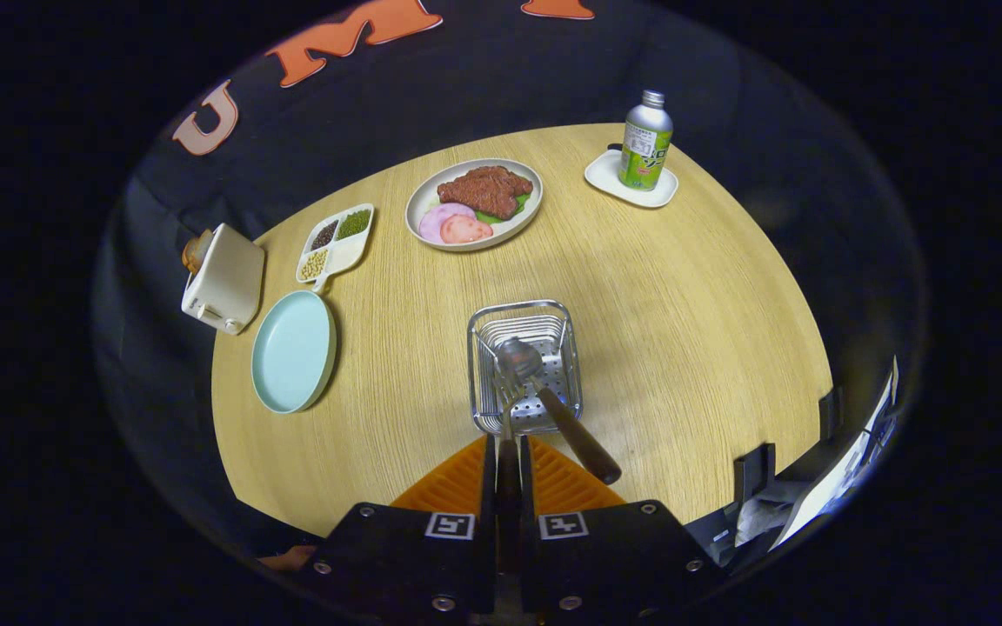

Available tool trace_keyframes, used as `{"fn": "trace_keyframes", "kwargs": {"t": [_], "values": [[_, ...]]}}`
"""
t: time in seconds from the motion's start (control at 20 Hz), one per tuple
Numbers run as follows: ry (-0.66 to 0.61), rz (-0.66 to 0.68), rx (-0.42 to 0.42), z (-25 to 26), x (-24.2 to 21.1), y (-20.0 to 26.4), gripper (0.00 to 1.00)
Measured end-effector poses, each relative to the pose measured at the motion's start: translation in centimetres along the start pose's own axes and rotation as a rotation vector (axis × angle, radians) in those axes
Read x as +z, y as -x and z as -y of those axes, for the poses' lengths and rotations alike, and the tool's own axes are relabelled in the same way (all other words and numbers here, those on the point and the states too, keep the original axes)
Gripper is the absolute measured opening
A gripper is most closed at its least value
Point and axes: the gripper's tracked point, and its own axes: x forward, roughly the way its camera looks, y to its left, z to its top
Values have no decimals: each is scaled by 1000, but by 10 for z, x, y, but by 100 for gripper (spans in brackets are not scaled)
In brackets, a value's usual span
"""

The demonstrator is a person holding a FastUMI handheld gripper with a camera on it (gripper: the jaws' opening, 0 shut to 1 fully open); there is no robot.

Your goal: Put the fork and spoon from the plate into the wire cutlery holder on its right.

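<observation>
**A:** Over a round wooden table (692, 330), the gripper (508, 469) hangs above the holder (525, 365). What are its fingers doing?

**B:** They stand narrow, closed on the dark handle of the fork (507, 409). Both fingers press its sides, and the tines point ahead and down into the basket.

**A:** And the spoon (544, 391)?

**B:** Already in the holder. Its bowl rests low against the perforated floor, and its brown handle leans out over the near rim toward the fingers, slightly to their right.

**A:** Why grip the fork by its handle end?

**B:** My reading: it keeps the fingers clear of the wire walls while the head goes in first. The fork's tines sit just beside the spoon's bowl, perhaps touching; I cannot tell.

**A:** The plate (294, 352)?

**B:** The pale blue one lies bare, well to the left of the holder, which matches the task's layout. Beyond it stand a toaster (224, 278), a divided tray (336, 243) of beans, a dish (475, 204) of meat, and a bottle (646, 143) on a white coaster (630, 181).

**A:** How far along, then?

**B:** Near the end, I judge. Only the fork's release remains, and the leaning spoon could be nudged by it.
</observation>
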Motion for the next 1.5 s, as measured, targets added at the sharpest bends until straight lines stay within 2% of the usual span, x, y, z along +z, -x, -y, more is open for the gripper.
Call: {"fn": "trace_keyframes", "kwargs": {"t": [0.35,0.45,0.55,0.6,0.7,0.8,0.9,1.1,1.35,1.5], "values": [[-8,208,94,-4,56,19,18],[13,296,108,-7,76,33,25],[42,378,104,-9,94,50,40],[53,426,102,-11,106,58,56],[77,521,110,-19,124,81,73],[117,644,114,-28,147,108,85],[160,777,110,-37,171,139,91],[195,992,117,-56,202,197,96],[224,1234,128,-72,228,261,96],[279,1327,105,-82,234,284,96]]}}
